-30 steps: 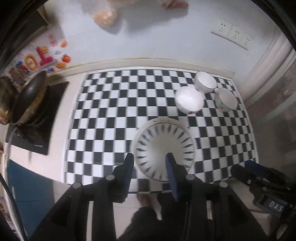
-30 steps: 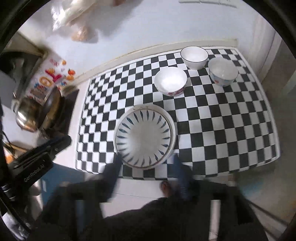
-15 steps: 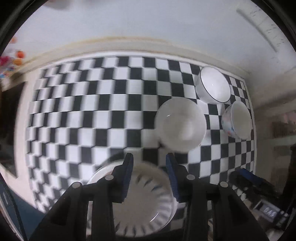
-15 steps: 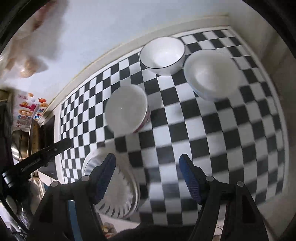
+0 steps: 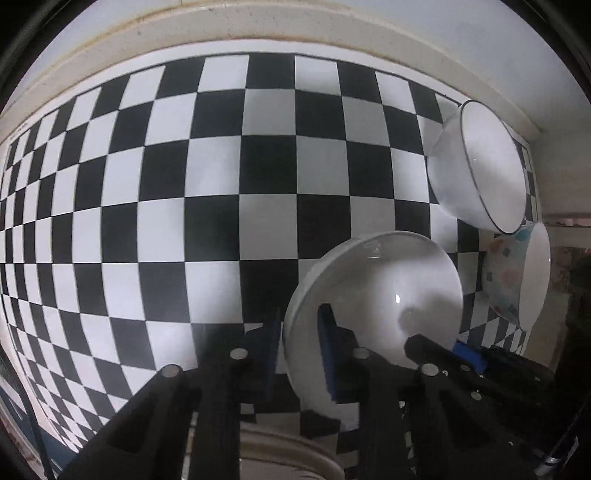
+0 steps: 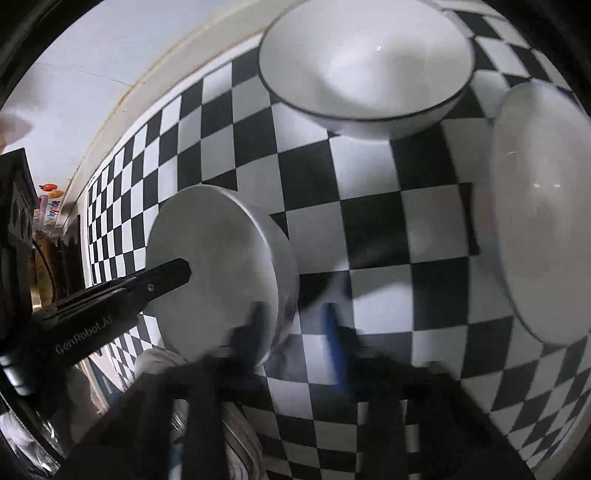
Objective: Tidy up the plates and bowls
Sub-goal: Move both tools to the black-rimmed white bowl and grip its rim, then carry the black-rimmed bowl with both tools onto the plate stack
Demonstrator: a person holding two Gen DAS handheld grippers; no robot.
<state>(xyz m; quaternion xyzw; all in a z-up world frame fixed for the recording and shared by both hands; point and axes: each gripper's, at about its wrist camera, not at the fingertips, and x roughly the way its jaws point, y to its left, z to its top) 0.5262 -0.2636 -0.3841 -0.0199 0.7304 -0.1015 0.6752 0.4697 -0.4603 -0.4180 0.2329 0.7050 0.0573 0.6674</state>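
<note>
Surface: black-and-white checkered mat (image 5: 207,206), spread flat up to a cream ledge (image 5: 258,29) at the foot of a pale wall.

Left gripper (image 5: 299,350): pointed steeply down at the mat; jaws just closed further, now clamped across the near-left rim of the plain white bowl (image 5: 384,299), one blue pad outside the wall and the other inside the cavity.

Right gripper (image 6: 291,332): blurred; jaws also just closed further, straddling the right rim of the same plain white bowl (image 6: 218,266), left finger inside, blue right finger (image 6: 334,343) outside above the mat. Pad contact with the rim not resolvable through the blur.

Plain white bowl: on the mat, nearest both cameras, held at opposite sides of its rim by the two tools. Far end of the left tool visible in the right wrist view as a black bar (image 6: 122,295) over the bowl's left edge.

Black-rimmed bowl (image 6: 365,66): upright on the mat near the back ledge, beyond the plain white bowl and apart from it.

Patterned bowl (image 5: 517,277): white inside, pastel marks outside; at the right edge of the mat, just beside the black-rimmed bowl (image 5: 480,170).

Plate (image 5: 288,458): only a cream rim section visible at the bottom edge, under the left tool.
</note>
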